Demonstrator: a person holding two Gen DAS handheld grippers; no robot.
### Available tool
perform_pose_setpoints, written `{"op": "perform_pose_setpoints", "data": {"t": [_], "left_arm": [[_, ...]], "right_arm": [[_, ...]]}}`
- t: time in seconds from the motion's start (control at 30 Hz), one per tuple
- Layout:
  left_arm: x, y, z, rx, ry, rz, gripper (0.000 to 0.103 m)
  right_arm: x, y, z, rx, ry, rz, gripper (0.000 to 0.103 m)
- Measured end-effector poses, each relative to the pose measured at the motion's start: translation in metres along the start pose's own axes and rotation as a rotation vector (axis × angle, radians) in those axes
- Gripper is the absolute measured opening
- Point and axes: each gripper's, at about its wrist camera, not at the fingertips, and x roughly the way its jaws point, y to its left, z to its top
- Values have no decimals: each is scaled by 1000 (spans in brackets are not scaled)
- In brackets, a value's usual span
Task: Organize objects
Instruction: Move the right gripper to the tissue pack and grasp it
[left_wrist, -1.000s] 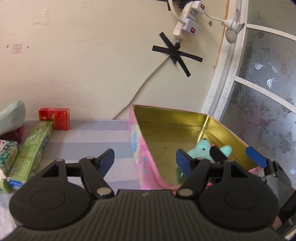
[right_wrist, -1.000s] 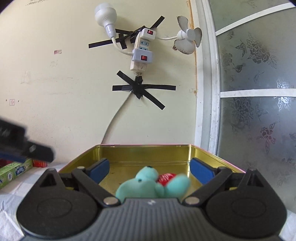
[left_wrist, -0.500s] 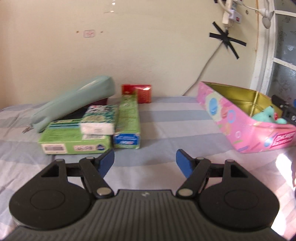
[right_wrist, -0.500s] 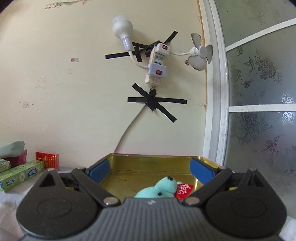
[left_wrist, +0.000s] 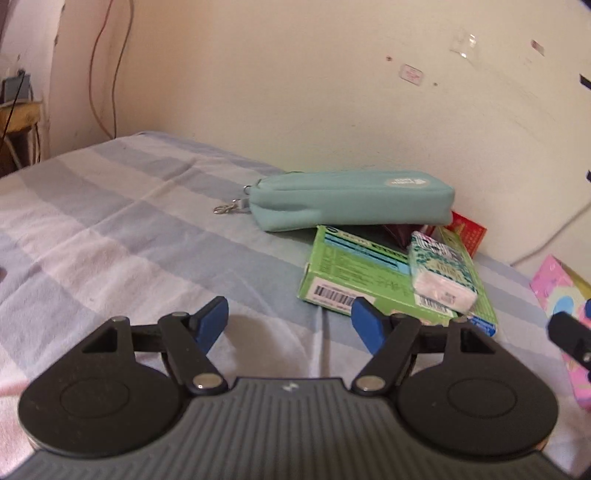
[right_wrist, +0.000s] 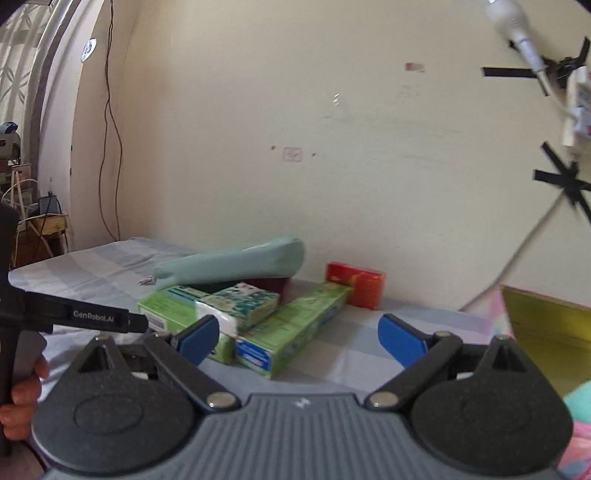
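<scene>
A teal zip pouch (left_wrist: 351, 197) lies on a striped cloth by the wall, over a green box (left_wrist: 354, 273) with a patterned tissue pack (left_wrist: 441, 271) on it. A red box (left_wrist: 467, 230) sits behind. In the right wrist view the pouch (right_wrist: 236, 264), tissue pack (right_wrist: 243, 304), a green toothpaste box (right_wrist: 295, 332) and the red box (right_wrist: 356, 288) show ahead. The pink tin (right_wrist: 546, 332) with a teal plush toy (right_wrist: 580, 406) is at the right. My left gripper (left_wrist: 288, 325) is open and empty, short of the pile. My right gripper (right_wrist: 299, 336) is open and empty.
The striped cloth (left_wrist: 110, 229) stretches left of the pile. The tin's pink wall (left_wrist: 557, 291) shows at the right edge of the left wrist view. A taped power strip and cable (right_wrist: 569, 155) hang on the wall. The left gripper's handle (right_wrist: 74, 317) shows at the left.
Both grippers have swung left, away from the pink tin and toward the pile of boxes and the pouch. Both stay open and empty.
</scene>
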Motion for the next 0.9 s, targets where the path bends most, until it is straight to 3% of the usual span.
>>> {"op": "perform_pose_setpoints", "data": {"t": [0.13, 0.27, 0.37, 0.4, 0.6, 0.8, 0.9], "left_arm": [[1, 16, 3, -102, -10, -6, 75], [2, 12, 2, -87, -10, -7, 79], [2, 10, 2, -80, -9, -12, 80], [3, 12, 2, -82, -8, -14, 80], [1, 5, 1, -35, -10, -32, 80], [-1, -15, -5, 96, -5, -31, 80], [-1, -22, -8, 145, -2, -20, 80]], "right_arm": [[57, 28, 16, 52, 84, 23, 96], [105, 42, 19, 114, 168, 10, 96], [122, 46, 13, 113, 202, -7, 77], [120, 48, 11, 85, 191, -27, 61], [85, 35, -3, 60, 177, -12, 60], [24, 4, -22, 101, 185, 20, 60], [-4, -14, -33, 105, 193, -4, 59]]}}
